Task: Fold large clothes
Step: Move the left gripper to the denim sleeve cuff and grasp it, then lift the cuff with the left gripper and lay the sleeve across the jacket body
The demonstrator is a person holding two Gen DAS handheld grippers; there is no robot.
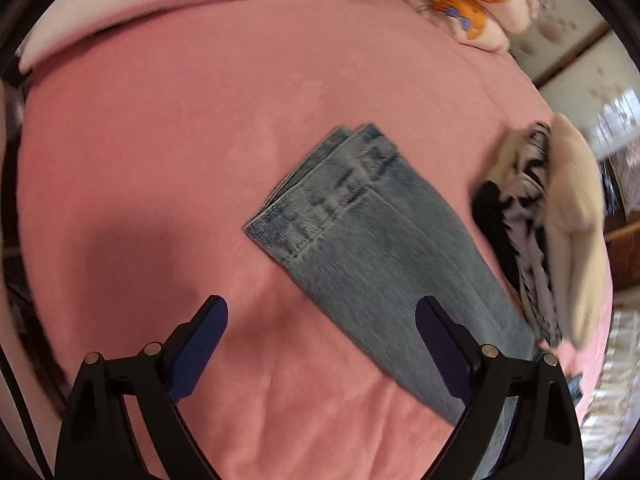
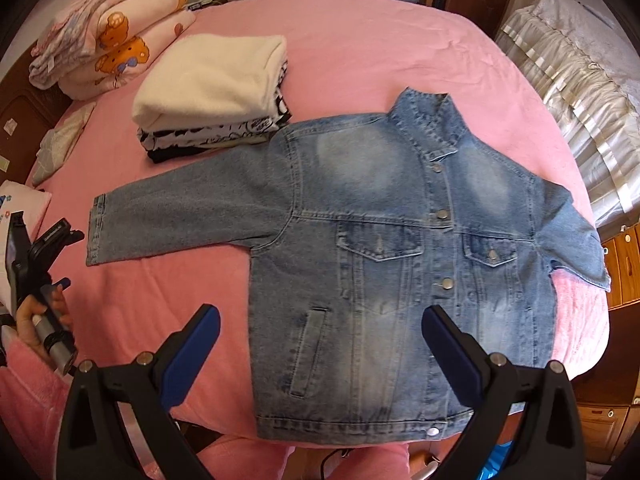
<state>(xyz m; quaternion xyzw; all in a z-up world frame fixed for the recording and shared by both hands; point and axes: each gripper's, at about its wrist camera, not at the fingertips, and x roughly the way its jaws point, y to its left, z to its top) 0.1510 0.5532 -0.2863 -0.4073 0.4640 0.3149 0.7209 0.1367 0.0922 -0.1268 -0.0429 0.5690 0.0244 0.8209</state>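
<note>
A light blue denim jacket (image 2: 384,248) lies buttoned and front up on the pink bed cover (image 2: 352,52). Its left sleeve stretches out flat toward the left, and the other sleeve hangs over the bed's right edge. My right gripper (image 2: 320,328) hovers open above the jacket's lower front, nothing between its blue pads. In the left wrist view the outstretched sleeve (image 1: 360,236) runs diagonally, cuff toward the upper left. My left gripper (image 1: 320,328) is open above the pink cover beside the sleeve, with nothing in it. The left tool and the hand holding it (image 2: 40,300) show at the right wrist view's left edge.
A stack of folded clothes (image 2: 216,96), cream on top and black-and-white below, sits on the bed just behind the sleeve. Folded pink quilts (image 2: 108,32) lie at the back left. Wooden cabinets (image 2: 624,264) and a white frilled cloth (image 2: 568,64) stand to the right.
</note>
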